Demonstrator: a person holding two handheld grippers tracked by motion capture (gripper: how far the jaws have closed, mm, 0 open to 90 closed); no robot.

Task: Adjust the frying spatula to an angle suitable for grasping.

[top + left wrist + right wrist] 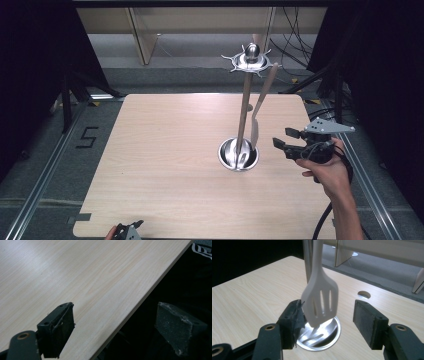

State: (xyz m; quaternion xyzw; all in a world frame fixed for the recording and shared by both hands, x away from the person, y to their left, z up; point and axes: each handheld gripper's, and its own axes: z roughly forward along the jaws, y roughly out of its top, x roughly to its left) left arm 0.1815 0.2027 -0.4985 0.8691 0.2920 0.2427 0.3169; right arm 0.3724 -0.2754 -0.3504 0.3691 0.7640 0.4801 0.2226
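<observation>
Spatula (259, 107), white and slotted, is seen hanging from a hook on the rack's crown (251, 61), its blade dangling just above the round steel base (227, 155) of the utensil stand. Handle tip is up at the crown, and the handle runs down beside the stand's pole (244, 110), angled slightly away from it. Stand is placed right of centre on the light wood table (165, 165).

Right gripper (284, 139) is held level at the table's right side, pointed at the stand, just beside the blade. Jaws are spread apart. In the right gripper view the spatula (320, 301) is framed between the two pads: the blade's edge is seen against the left-hand pad (293, 317), contact or mere overlap cannot be told; the other pad (365, 321) is well clear of it. No clamping is shown. Blade reflection is visible in the steel base (332, 336) below. A round hole (364, 294) is cut in the tabletop behind.

Left gripper (129, 230) is parked at the table's near edge, low in the high view. In the left gripper view (117, 327) its jaws are wide apart with nothing between them, one pad (58, 330) over the tabletop (75, 277), the other (176, 327) past the edge over the dark floor.
</observation>
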